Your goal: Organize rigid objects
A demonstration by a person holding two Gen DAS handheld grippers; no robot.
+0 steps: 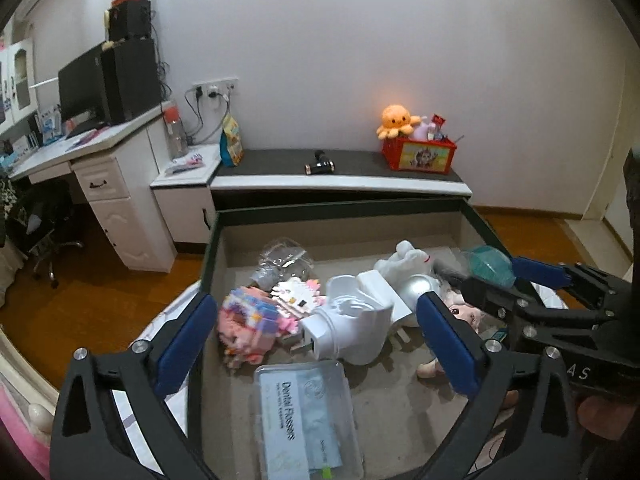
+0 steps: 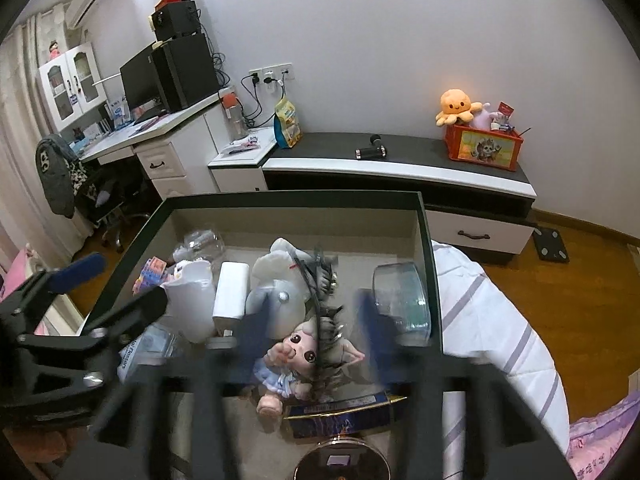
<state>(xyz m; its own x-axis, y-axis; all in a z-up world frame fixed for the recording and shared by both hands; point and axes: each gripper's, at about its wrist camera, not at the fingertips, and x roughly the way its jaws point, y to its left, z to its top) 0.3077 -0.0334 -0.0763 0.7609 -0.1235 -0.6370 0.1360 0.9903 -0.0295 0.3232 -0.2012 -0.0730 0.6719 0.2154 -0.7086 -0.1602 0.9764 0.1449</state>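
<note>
A dark-rimmed box point(image 1: 211, 248) with a beige inside holds mixed things. In the left wrist view my left gripper point(image 1: 316, 342) stands wide open above a white plastic device point(image 1: 352, 320), with nothing pressed between its blue pads. A pink block toy point(image 1: 246, 320) lies to its left and a clear dental flossers case point(image 1: 304, 412) lies nearer. In the right wrist view my right gripper point(image 2: 316, 332) is blurred, its jaws apart over a small doll point(image 2: 298, 354). A clear teal-tinted container point(image 2: 402, 300) sits by the box's right wall point(image 2: 428, 248).
A white plush point(image 1: 404, 260) and a silver ball point(image 1: 418, 286) lie mid-box. A dark blue packet point(image 2: 344, 416) and a round lid point(image 2: 340, 460) sit at the near edge. The box rests on a striped sheet point(image 2: 488, 320). Behind it stands a low cabinet point(image 2: 400, 168) with a red crate point(image 2: 484, 146).
</note>
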